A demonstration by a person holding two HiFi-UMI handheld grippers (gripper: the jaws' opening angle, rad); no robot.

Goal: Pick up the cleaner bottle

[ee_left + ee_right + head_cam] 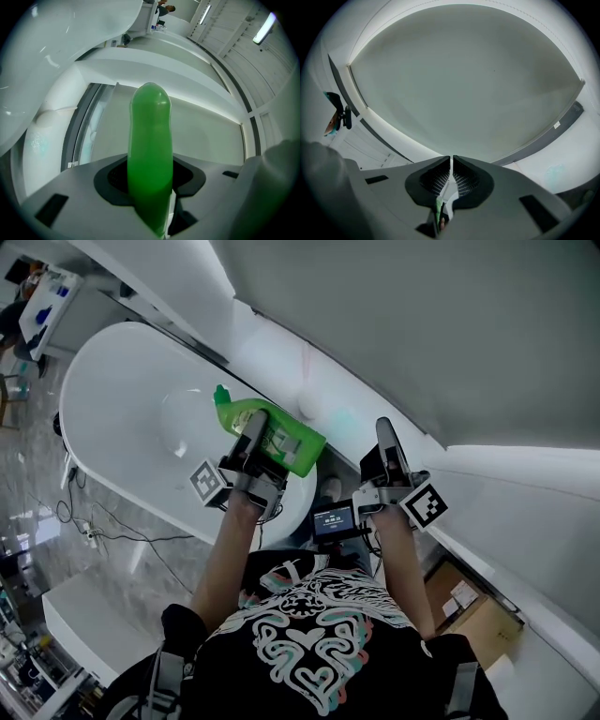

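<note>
Bathtub (103,474) sits left, with a ledge (281,362) along its far side under the wall (422,324). Cleaner bottle (281,435) is between the fingers (253,435) of the left gripper (264,426), over the tub's right end. Right gripper (384,427) is right of it, apart. Cardboard box (473,615) is near right. Cables (94,526) lie on the floor (37,493), left.

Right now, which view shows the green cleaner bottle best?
Head view: the whole cleaner bottle, cap to base. The left gripper view shows only a green stretch between its jaws; the right gripper view, barely a sliver.

Green cleaner bottle (295,448), white bathtub (103,381), black shirt (319,634), white, perhaps teal, swirls
</note>
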